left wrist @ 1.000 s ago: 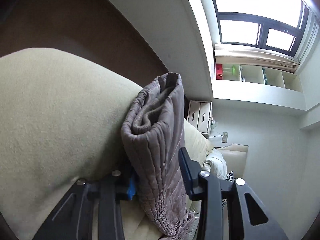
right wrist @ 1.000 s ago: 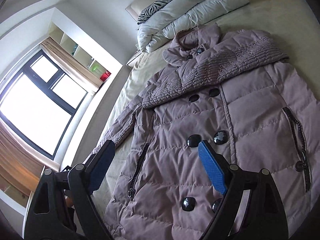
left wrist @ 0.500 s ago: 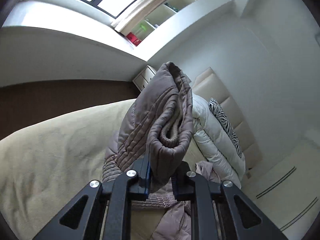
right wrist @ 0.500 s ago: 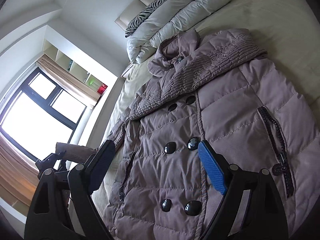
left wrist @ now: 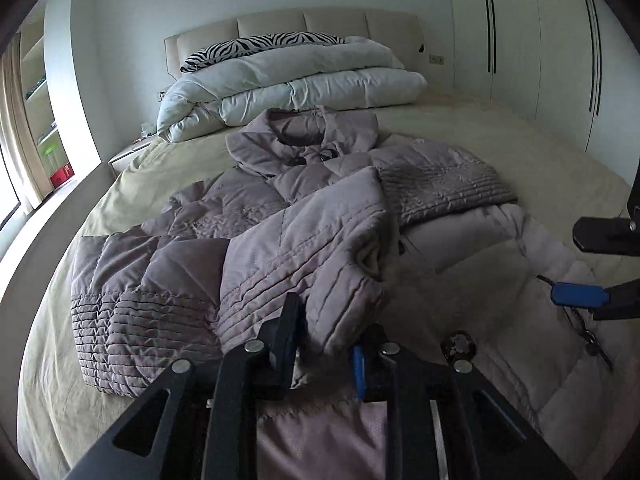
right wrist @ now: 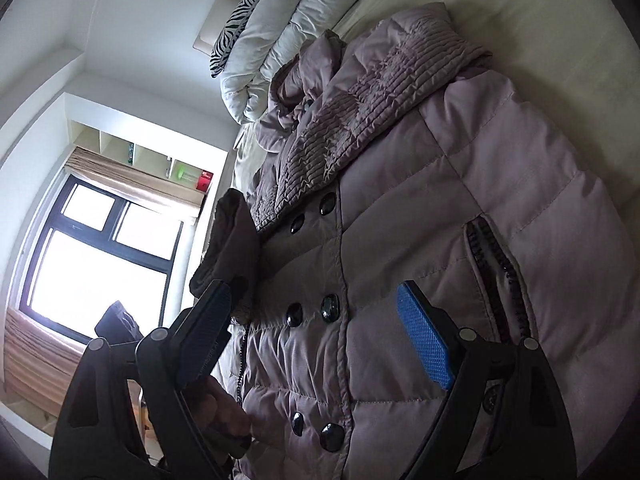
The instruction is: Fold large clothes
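- Left wrist view — left gripper (left wrist: 326,340): jaws narrow and opening, with the cuff of the sleeve (left wrist: 304,256) between them; whether the pads press on the cloth, I cannot tell.
- Coat (left wrist: 472,264): mauve, quilted, lying front up on the bed (left wrist: 460,120), collar toward the headboard. The sleeve lies across its front, and the other sleeve (left wrist: 440,184) is folded over the chest.
- Duvet (left wrist: 288,84): white, rolled at the head of the bed, zebra pillow (left wrist: 256,46) behind it.
- Right gripper (left wrist: 580,268): enters from the right edge over the coat's pocket side.
- Right wrist view — right gripper (right wrist: 316,336): jaws wide, nothing between the pads, over the buttoned front of the coat (right wrist: 480,184).
- Left gripper (right wrist: 224,312): seen partly at lower left with the sleeve (right wrist: 236,240) cuff standing above it; a hand (right wrist: 224,408) below.
- Window (right wrist: 100,264): bright, on the left.
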